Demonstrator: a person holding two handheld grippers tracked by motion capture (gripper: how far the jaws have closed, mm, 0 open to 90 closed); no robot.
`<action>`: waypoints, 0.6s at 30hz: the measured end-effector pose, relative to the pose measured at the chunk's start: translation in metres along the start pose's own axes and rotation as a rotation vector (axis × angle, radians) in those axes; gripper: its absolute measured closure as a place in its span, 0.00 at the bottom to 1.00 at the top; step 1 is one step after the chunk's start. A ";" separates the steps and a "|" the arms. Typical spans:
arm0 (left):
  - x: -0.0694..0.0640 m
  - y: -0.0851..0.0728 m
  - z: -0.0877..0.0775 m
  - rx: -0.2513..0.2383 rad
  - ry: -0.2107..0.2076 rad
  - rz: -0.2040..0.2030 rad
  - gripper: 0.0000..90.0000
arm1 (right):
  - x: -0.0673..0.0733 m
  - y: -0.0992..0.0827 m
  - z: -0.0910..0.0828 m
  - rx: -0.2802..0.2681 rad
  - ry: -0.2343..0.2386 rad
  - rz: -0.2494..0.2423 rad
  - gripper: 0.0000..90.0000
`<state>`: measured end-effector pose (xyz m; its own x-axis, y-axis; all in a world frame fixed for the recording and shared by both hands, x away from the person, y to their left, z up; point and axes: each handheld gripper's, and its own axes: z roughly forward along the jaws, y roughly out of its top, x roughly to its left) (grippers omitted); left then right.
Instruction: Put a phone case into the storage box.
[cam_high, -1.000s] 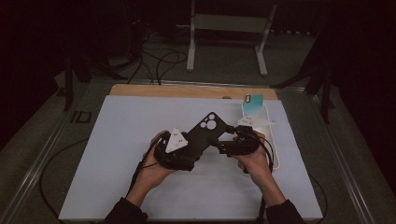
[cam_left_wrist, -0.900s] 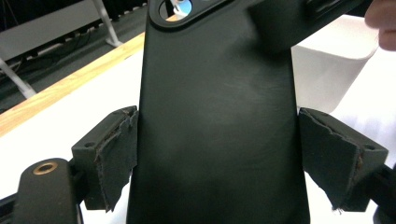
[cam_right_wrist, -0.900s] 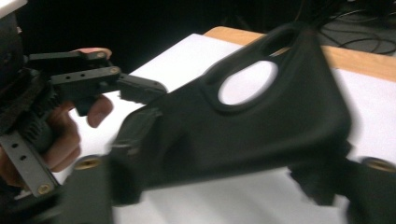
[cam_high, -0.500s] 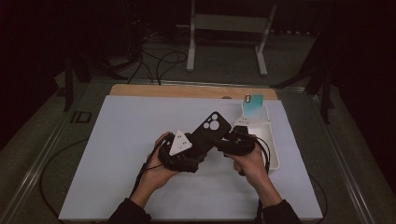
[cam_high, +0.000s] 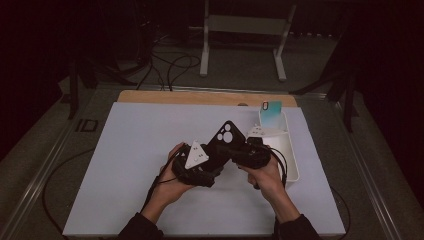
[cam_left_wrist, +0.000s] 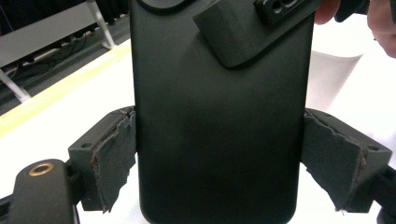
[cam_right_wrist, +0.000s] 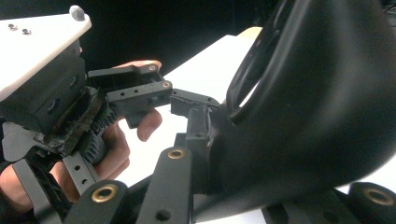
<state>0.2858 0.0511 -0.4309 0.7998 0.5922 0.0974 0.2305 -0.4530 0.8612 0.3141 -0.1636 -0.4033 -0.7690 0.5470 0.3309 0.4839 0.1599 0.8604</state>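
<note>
The high view sits up above the person's side and looks forward and down, so you get the whole white tabletop (cam_high: 125, 165), forearms coming in from the near edge, dark floor and a stand beyond the far edge. The left gripper view is super close, looking along its own claw (cam_left_wrist: 219, 154) at the black phone case (cam_left_wrist: 219, 116) between the pads, with a strip of the tabletop's far wooden edge behind. The right gripper view is just as tight, facing left across the scene: the case right in front, the left claw (cam_right_wrist: 140, 93) and hand beyond. All three share that case.
</note>
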 end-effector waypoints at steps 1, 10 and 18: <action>0.000 0.000 0.000 0.002 0.002 -0.005 0.16 | 0.001 0.000 0.000 0.001 0.002 0.005 0.89; 0.002 -0.003 0.002 -0.001 -0.008 -0.028 0.20 | 0.003 0.001 0.003 0.001 0.014 -0.007 0.96; 0.006 -0.004 0.000 0.002 -0.050 -0.047 0.19 | 0.006 0.002 0.000 0.001 0.015 -0.028 0.96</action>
<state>0.2893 0.0563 -0.4341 0.8147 0.5789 0.0323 0.2695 -0.4273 0.8630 0.3107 -0.1600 -0.3995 -0.7888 0.5295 0.3123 0.4621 0.1758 0.8692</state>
